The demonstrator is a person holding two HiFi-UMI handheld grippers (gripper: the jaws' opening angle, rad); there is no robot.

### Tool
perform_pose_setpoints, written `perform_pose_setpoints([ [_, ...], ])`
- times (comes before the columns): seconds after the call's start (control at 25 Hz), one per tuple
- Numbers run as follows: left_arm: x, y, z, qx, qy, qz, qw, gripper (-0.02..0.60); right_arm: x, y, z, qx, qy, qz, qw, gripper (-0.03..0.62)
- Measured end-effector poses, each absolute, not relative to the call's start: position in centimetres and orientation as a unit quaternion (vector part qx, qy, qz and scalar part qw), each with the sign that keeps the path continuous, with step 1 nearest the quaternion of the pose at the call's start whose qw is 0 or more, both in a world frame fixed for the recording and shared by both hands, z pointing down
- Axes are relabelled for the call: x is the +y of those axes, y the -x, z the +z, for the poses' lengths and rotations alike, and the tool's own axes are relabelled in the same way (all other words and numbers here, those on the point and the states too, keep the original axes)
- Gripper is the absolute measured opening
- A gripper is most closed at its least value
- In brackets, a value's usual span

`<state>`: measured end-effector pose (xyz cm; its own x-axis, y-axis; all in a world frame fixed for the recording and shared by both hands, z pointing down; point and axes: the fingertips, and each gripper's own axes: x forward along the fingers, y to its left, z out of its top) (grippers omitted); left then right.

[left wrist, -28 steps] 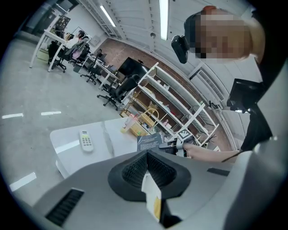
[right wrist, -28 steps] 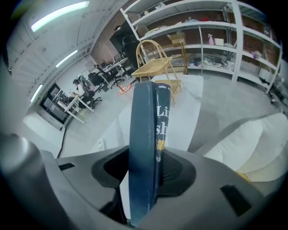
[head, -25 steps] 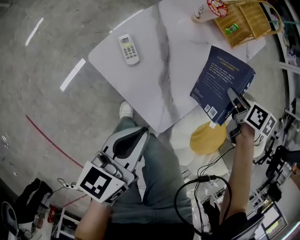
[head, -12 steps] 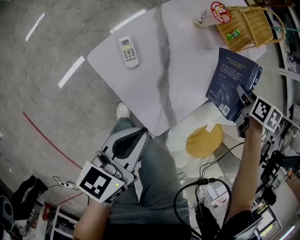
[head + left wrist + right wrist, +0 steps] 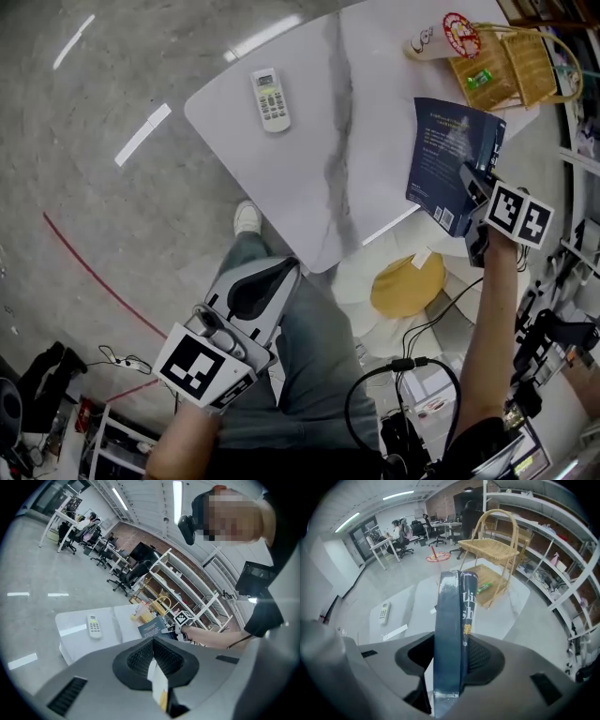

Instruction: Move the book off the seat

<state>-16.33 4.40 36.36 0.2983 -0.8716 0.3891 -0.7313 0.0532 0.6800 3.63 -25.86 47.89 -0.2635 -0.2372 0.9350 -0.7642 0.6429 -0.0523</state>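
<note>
A dark blue book hangs over the right part of the white marble table, tilted with one cover facing up. My right gripper is shut on its lower edge. In the right gripper view the book stands on edge between the two pads, spine toward the camera. The seat, a white chair with a yellow cushion, sits below the table edge with nothing on it. My left gripper rests above the person's lap, jaws together, holding nothing; its pads meet in the left gripper view.
A white remote lies on the table's far left part. A wicker basket and a paper cup stand at the far right corner. Cables and shelving crowd the floor at the right. The person's leg and white shoe are under the table edge.
The right gripper has rolled and carried the book a little further over the table, away from the yellow seat. The left gripper has stayed in place.
</note>
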Motion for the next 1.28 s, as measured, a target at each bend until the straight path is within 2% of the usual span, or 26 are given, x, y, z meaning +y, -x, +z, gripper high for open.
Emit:
perform_pose_setpoints([
  [0.52, 5.3, 18.0, 36.7, -0.606, -0.66, -0.097, 0.433, 0.006, -21.9, 0.2, 48.7, -0.761, -0.276, 0.205, 0.55, 0.178],
  [1.28, 6.7, 18.8, 36.9, -0.617, -0.648, -0.113, 0.432, 0.006, -16.5, 6.4, 49.4, -0.76, -0.251, 0.241, 0.548, 0.179],
])
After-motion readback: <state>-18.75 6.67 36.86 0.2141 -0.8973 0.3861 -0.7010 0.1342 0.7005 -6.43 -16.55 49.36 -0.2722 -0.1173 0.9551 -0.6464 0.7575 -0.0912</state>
